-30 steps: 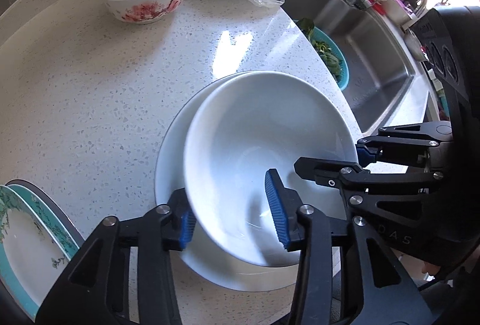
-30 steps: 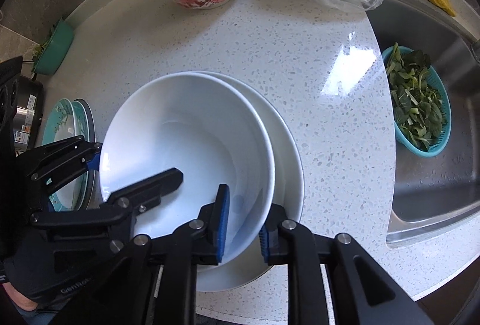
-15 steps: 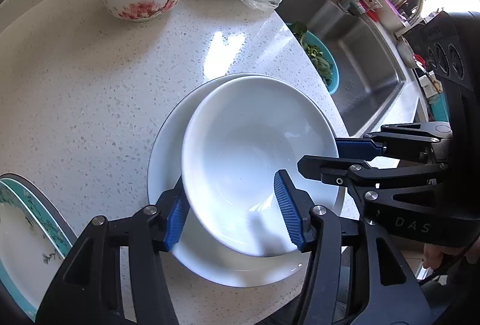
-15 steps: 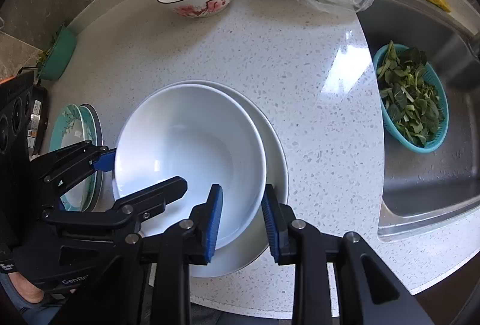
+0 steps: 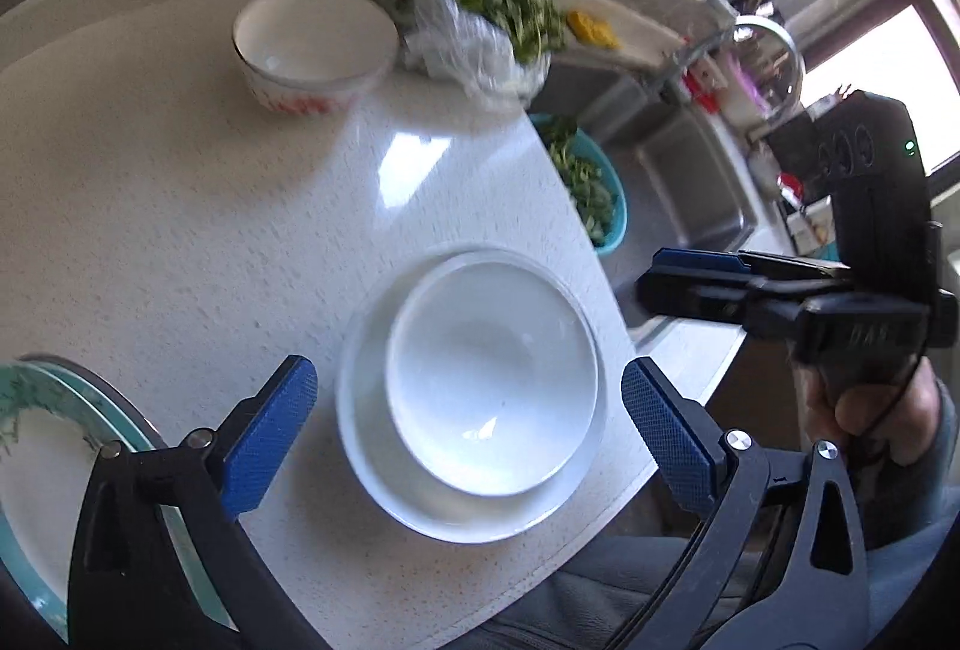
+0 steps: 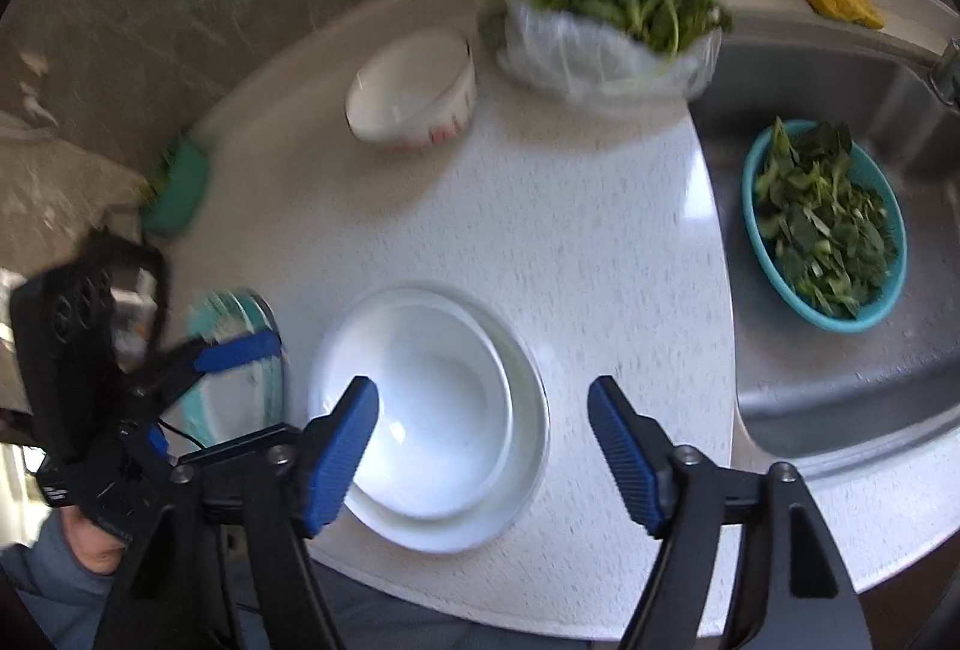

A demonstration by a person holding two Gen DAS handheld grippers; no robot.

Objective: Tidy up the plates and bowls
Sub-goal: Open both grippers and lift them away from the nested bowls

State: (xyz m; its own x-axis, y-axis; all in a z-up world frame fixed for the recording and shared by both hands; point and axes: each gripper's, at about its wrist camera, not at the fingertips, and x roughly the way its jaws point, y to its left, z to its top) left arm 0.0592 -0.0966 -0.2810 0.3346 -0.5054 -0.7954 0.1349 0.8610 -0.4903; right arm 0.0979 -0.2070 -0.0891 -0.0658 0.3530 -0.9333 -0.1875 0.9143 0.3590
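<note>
A white bowl (image 5: 492,380) sits nested in a slightly larger white bowl (image 5: 360,446) near the counter's front edge; both show in the right wrist view as well (image 6: 420,410). My left gripper (image 5: 467,377) hovers above them, its jaws opening wide with the blue pads clear of both rims. My right gripper (image 6: 480,392) is also above the bowls, jaws opening, touching nothing. A floral bowl (image 5: 315,44) stands at the back of the counter. Teal-rimmed plates (image 5: 36,458) lie stacked at the left.
A plastic bag of greens (image 5: 480,20) lies beside the floral bowl. A teal colander of leaves (image 6: 825,224) sits in the steel sink (image 6: 840,410) on the right. The counter's front edge (image 5: 540,578) runs just below the bowls. A hand (image 5: 870,410) holds the right gripper.
Both grippers have let go of the white bowl's rim, spread wide and risen. The bowl now rests centred in the larger one. The view is blurred by motion.
</note>
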